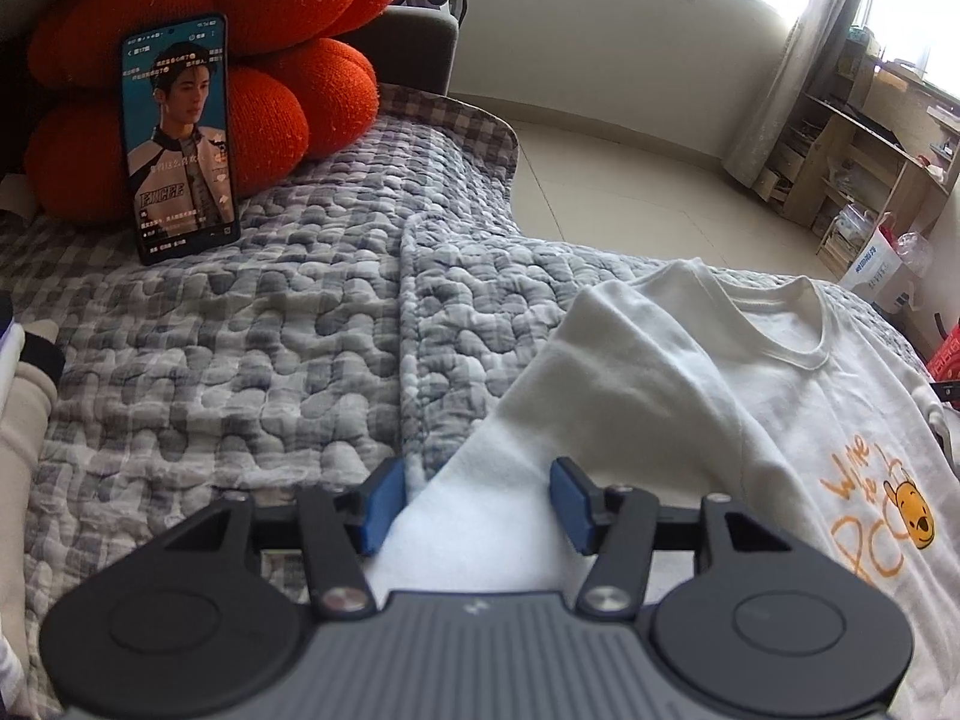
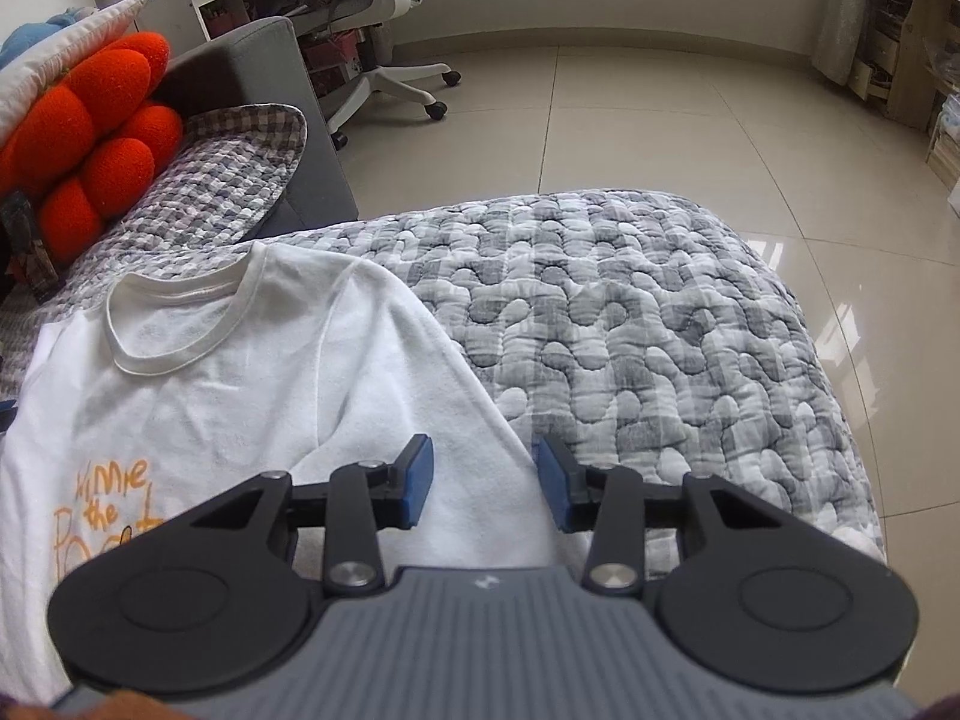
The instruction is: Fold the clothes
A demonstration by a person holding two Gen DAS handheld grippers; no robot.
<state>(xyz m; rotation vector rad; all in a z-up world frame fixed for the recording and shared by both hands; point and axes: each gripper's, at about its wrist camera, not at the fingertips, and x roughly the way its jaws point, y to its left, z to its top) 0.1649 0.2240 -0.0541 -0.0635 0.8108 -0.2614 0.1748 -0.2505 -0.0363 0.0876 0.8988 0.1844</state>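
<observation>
Now | both claws wide open, empty | white shirt [image 1: 690, 372] hem hidden, print perhaps cut off

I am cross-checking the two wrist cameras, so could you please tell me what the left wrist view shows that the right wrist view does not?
Only the left wrist view shows the phone face-on, its lit screen propped against the orange cushion, and the bear print on the shirt. Only the right wrist view shows the white office chair on the tiled floor. Both share the white T-shirt lying on the grey quilt, with the left gripper and right gripper each open over a sleeve.
</observation>
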